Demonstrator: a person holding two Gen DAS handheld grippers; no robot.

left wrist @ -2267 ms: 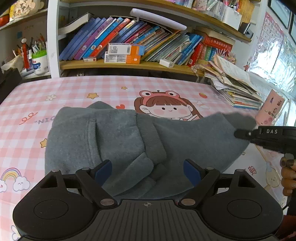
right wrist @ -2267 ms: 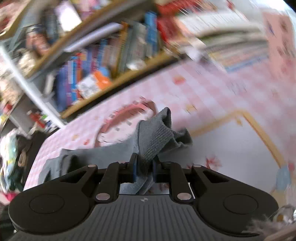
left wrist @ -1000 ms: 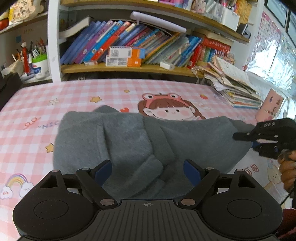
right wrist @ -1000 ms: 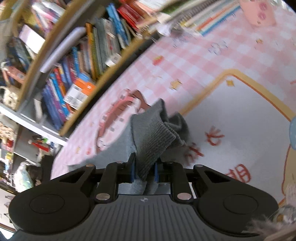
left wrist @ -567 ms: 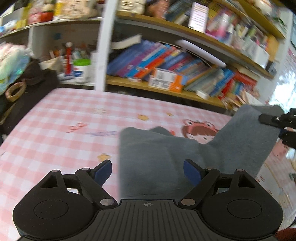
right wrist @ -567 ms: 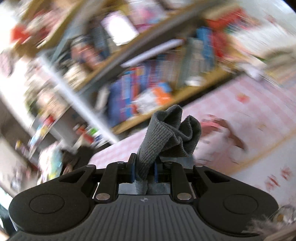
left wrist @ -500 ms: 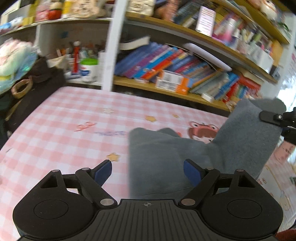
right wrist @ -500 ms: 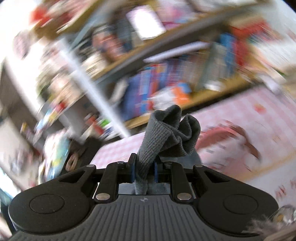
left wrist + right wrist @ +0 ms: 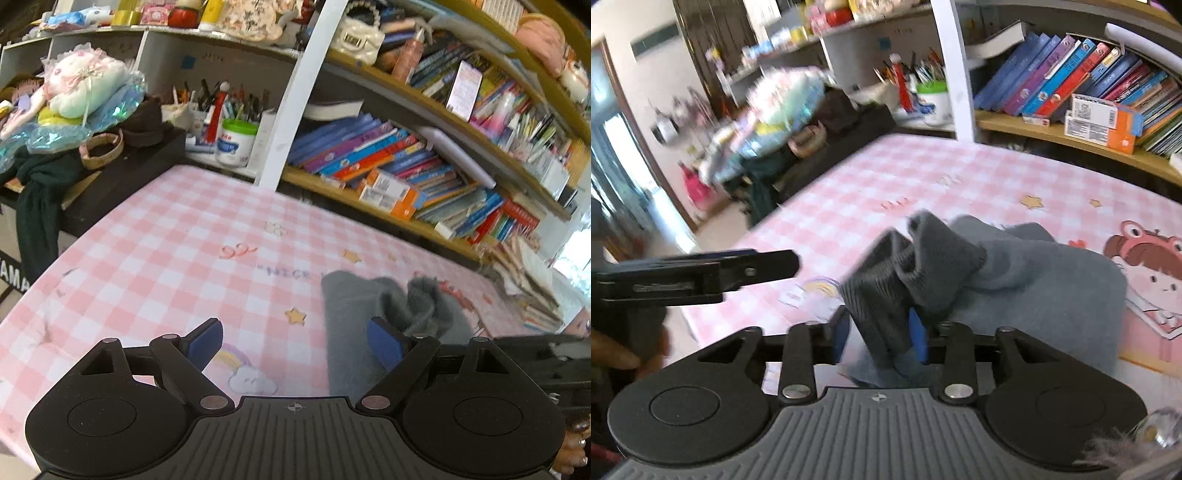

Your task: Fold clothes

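Grey knit garment (image 9: 1034, 280) lay on the pink checked tablecloth (image 9: 177, 251), one ribbed cuff (image 9: 886, 291) bunched up between the right gripper (image 9: 880, 338) fingers, which were clamped on it. Left gripper (image 9: 295, 341) was empty, fingers spread wide, over cloth at the garment's left edge.

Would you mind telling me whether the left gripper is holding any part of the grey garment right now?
No, the left gripper stands open over the pink tablecloth, with nothing between its blue pads.
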